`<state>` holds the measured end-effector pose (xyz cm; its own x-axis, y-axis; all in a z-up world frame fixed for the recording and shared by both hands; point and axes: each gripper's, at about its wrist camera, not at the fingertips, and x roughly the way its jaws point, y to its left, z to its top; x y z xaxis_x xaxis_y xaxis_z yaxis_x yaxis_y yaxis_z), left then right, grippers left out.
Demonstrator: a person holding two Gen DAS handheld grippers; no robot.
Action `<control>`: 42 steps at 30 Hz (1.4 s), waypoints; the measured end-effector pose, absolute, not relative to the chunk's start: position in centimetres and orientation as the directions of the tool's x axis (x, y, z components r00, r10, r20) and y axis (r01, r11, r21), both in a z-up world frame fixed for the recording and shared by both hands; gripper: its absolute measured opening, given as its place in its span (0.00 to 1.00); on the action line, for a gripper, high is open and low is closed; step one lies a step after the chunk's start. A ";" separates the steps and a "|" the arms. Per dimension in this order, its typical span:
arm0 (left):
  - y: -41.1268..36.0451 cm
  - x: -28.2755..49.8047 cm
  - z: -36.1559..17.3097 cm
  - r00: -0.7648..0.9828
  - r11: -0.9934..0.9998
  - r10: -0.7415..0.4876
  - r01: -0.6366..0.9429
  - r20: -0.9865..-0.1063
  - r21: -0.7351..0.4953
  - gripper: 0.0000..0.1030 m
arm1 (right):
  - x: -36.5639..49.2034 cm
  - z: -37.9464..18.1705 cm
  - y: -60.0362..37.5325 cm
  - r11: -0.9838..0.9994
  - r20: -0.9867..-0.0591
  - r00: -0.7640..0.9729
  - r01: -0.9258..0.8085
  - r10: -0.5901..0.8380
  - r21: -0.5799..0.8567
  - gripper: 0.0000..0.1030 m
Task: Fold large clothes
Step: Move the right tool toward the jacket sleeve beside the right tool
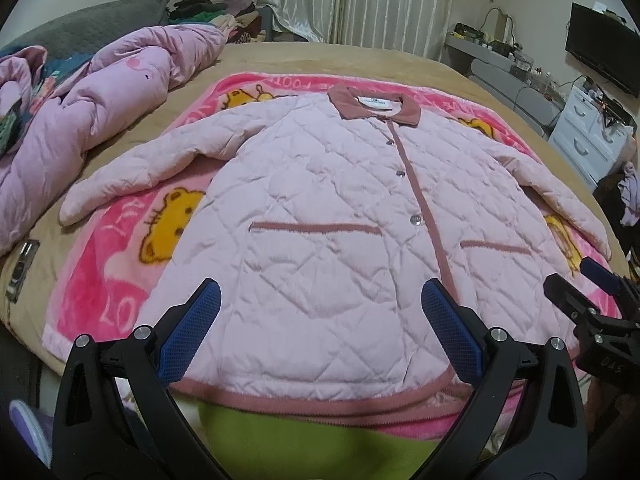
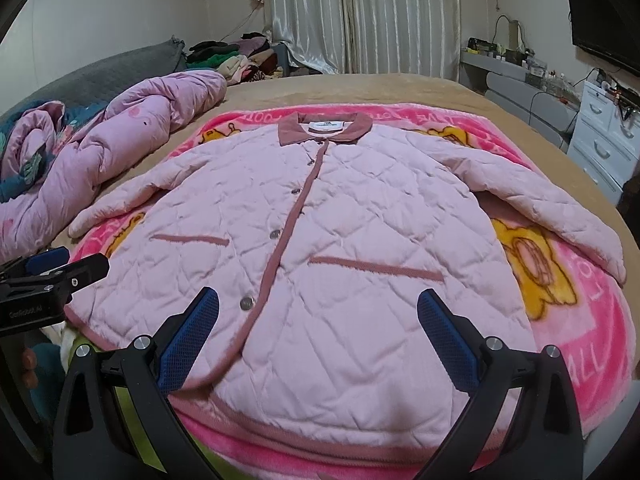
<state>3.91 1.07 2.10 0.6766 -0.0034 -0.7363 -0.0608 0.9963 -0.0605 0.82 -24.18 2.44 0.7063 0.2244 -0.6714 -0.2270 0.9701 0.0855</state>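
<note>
Quilted pink jacket [image 1: 320, 208] flat on pink blanket [image 1: 116, 280], buttoned, sleeves spread. Left gripper [image 1: 320, 332] and right gripper [image 2: 320, 336] above jacket hem, jaws wide apart, holding nothing.

My left gripper [image 1: 320, 320] and right gripper [image 2: 318, 326]: black plastic arms, blue textured pads [image 1: 192, 332], silver screws [image 1: 82, 340]. White lettering on the left body.

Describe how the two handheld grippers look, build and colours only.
Both match: the left gripper and right gripper have glossy black plastic frames with silver round pivot bolts, and two long fingers faced with blue dimpled pads. White lettering marks each body. No cables show.
</note>
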 end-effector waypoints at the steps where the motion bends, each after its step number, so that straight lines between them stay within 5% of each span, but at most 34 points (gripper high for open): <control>1: 1.1 4.2 2.2 0.676 0.996 -0.008 -0.059 -0.737 -0.064 0.91 | 1.1 2.5 -24.0 0.971 -0.670 0.710 -0.225 0.216 0.075 0.96; 42: -1.9 18.6 6.0 0.671 0.996 -0.025 -0.051 -0.741 -0.079 0.91 | 16.7 7.7 -29.4 0.980 -0.592 0.786 -0.081 0.176 0.184 0.96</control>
